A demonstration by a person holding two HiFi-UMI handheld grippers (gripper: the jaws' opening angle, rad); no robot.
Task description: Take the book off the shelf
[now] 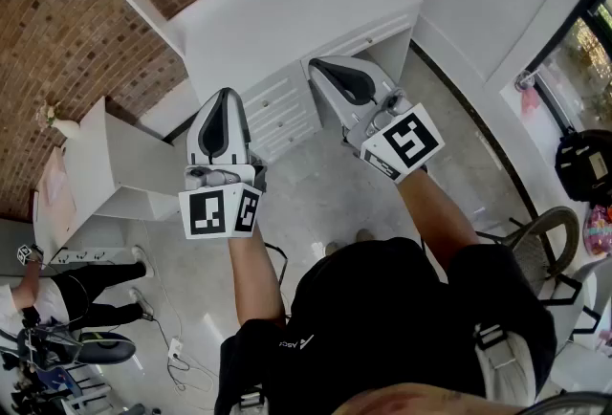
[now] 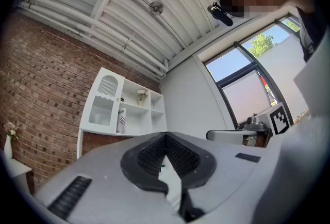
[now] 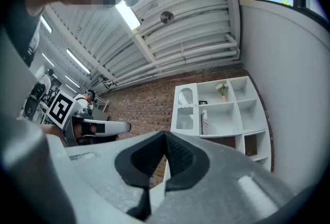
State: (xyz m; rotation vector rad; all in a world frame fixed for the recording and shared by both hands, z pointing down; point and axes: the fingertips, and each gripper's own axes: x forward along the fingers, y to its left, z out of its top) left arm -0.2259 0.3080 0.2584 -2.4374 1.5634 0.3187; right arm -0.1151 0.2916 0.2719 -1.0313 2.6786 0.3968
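A brick wall (image 3: 139,99) backs a white shelf unit (image 3: 184,114) and, below it, a white desk (image 1: 287,16) with drawers. The person (image 1: 402,317) stands well back from the desk's front edge, both forearms stretched toward it.

The 2 grippers are side by side in the air, tilted slightly upward, and touch nothing. The left gripper (image 1: 227,94) is clenched: its own view shows the ribbed pads meeting at the tips with nothing between them. The right gripper (image 1: 317,65) is clenched the same way, pads together and empty.

The book (image 3: 205,123) stands upright on the shelf unit, at the left edge of the open compartment just beside the arched door, well apart from both grippers. In the compartment above it sits 1 small vase of flowers (image 3: 221,89).
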